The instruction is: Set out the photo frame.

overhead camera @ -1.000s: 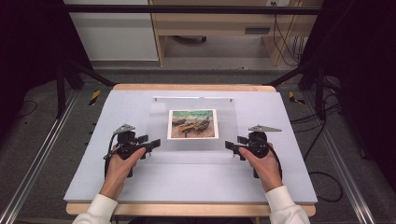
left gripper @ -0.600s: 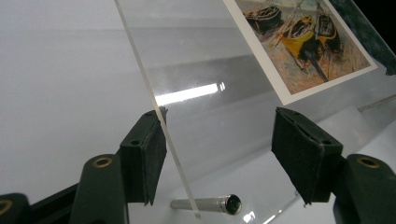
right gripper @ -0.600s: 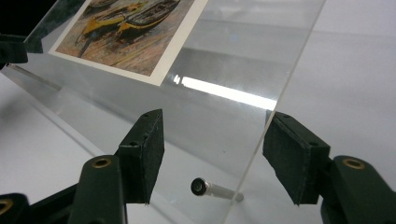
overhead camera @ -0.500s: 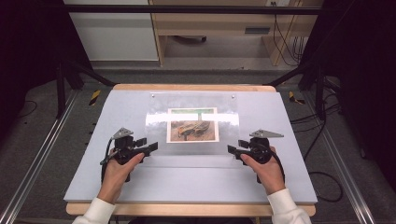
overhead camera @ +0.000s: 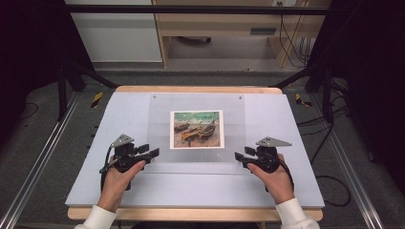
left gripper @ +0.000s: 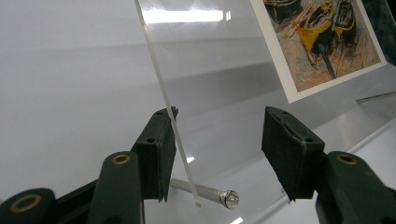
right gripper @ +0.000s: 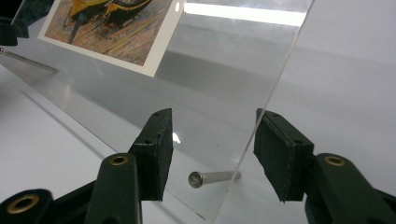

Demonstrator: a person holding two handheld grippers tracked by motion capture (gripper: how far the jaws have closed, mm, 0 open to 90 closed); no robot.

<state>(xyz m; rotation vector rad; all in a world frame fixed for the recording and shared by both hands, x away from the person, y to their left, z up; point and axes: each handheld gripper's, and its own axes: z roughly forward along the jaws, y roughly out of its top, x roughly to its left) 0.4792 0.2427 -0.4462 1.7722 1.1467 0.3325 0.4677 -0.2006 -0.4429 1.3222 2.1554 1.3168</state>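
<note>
So: clear acrylic sheet [overhead camera: 196, 129] at table [overhead camera: 71, 191] centre, a boat print [overhead camera: 197, 129] showing in its middle, metal standoff pins at the corners. Likely rigid, light, very slick and scratch-prone, so I'd judge edge grips safest, near the lower corners by a pin [left gripper: 205, 192], pads flat on both faces, not on the print.

Left gripper [overhead camera: 143, 153] sits at the sheet's 8 o'clock corner, jaws wide apart; in the left gripper view the sheet's thin edge runs between them, touching or just beside the left pad, clear of the other. Right gripper [overhead camera: 243, 157] at the 4 o'clock corner, jaws also wide, edge between them just beside the right pad, nothing clamped.

Sheet seems slightly wider than deep, long axis 9-to-3, print reading upright toward 6. Whether it lies flat or rests tilted on its pins, can't tell for sure.
</note>
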